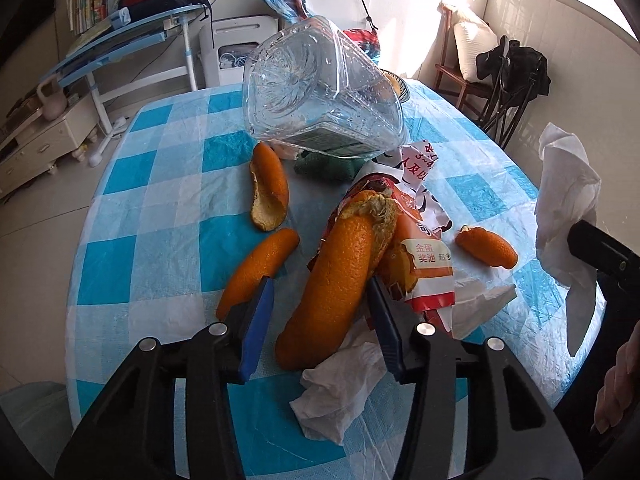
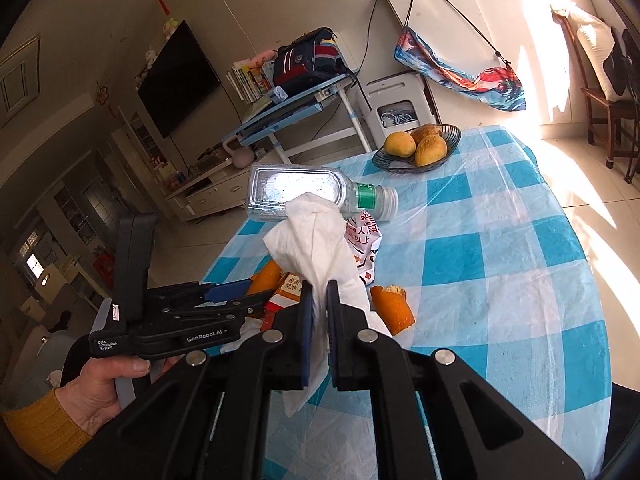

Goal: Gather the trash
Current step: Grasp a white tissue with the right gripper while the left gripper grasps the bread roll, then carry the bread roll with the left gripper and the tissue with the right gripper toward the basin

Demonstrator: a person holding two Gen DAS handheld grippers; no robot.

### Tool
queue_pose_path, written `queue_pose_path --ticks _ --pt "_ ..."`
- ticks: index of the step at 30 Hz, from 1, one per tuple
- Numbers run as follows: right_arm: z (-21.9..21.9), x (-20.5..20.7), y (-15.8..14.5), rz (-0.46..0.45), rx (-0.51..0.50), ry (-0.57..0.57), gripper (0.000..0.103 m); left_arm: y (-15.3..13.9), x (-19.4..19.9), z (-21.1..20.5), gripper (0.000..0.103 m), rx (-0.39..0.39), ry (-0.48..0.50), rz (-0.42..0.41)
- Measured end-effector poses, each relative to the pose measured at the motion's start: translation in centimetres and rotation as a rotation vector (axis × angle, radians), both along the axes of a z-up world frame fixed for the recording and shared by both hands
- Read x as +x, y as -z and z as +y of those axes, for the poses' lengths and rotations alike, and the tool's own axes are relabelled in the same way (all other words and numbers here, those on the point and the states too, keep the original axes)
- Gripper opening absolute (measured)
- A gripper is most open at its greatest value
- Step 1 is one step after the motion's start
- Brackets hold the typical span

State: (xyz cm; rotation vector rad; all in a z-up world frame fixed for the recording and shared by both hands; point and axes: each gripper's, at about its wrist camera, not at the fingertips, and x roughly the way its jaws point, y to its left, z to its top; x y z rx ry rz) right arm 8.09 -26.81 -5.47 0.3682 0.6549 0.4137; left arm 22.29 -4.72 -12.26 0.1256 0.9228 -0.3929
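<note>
Left gripper point(image 1: 320, 300) half-wide astride the big orange peel point(image 1: 332, 280) on the counter point(image 1: 160, 200), pads not clearly pressing. Right gripper point(image 2: 316, 304) clamped on a tissue point(image 2: 316, 236). Risks: peel slipping sideways, or snagging the snack wrapper point(image 1: 424, 256) beneath.

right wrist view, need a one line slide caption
Right hand-held gripper shut on a white tissue above the checked table.
</note>
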Motion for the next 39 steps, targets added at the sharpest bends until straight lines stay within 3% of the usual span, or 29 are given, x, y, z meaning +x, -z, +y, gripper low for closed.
queue_pose_path --ticks 2,3,7,12,23,32,39 --pt "0.1 0.0 0.0 -0.003 -0.001 -0.006 0.008 0.0 -0.1 0.0 0.041 -0.007 -0.001 -0.005" --pt "0.2 -0.1 0.0 -0.005 -0.003 -0.009 0.008 -0.2 -0.1 0.0 0.029 -0.017 0.0 -0.005" --pt "0.7 -0.4 -0.3 -0.025 -0.014 -0.022 0.008 -1.3 -0.2 1.2 0.019 -0.082 -0.024 -0.015" --pt "1.9 -0.7 -0.8 -0.048 -0.032 -0.049 0.008 -2.7 -0.8 3.2 0.019 -0.16 -0.044 -0.032" --pt "6.2 -1.8 -2.3 -0.094 -0.081 -0.139 0.008 -5.7 -2.4 7.7 0.018 -0.248 -0.131 -0.087" --pt "9.3 -2.0 -3.1 -0.111 -0.083 -0.2 0.008 -7.9 -3.2 11.6 0.018 -0.234 -0.249 -0.159" --pt "11.5 -1.0 -3.3 -0.109 -0.073 -0.236 0.008 -8.9 -3.7 12.3 0.018 -0.196 -0.272 -0.188"
